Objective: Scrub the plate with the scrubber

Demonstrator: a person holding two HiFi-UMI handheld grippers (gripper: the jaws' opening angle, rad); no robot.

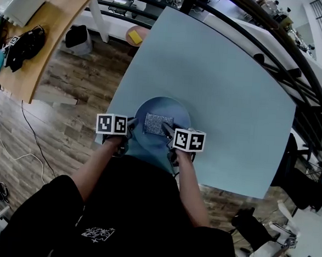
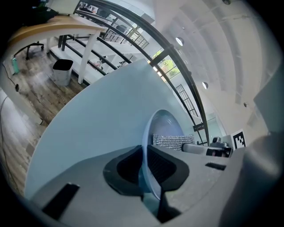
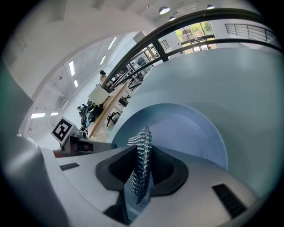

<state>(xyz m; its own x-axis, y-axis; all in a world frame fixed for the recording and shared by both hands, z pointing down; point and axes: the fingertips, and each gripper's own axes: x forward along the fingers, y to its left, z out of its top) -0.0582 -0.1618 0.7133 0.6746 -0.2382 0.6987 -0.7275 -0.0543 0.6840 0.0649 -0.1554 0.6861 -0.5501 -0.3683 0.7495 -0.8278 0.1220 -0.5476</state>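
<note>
Both tongs loaded, scrub stage.
My left tongs (image 1: 130, 128) were clamped narrow on the plate (image 1: 176, 107) rim, steadying it near the desk (image 1: 224, 85) front edge. My right tongs (image 1: 166, 129) pinched the scrubber (image 1: 157, 123), which lay on the plate's middle. I judged both grasps done and the scrubbing strokes left to do; I couldn't see any dirt.

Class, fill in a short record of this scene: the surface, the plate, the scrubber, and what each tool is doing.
surface: pale blue table
plate: blue, round, on the table near the person's edge
scrubber: silvery mesh, over the plate
left tool: closed on the plate's rim
right tool: closed on the scrubber
</note>
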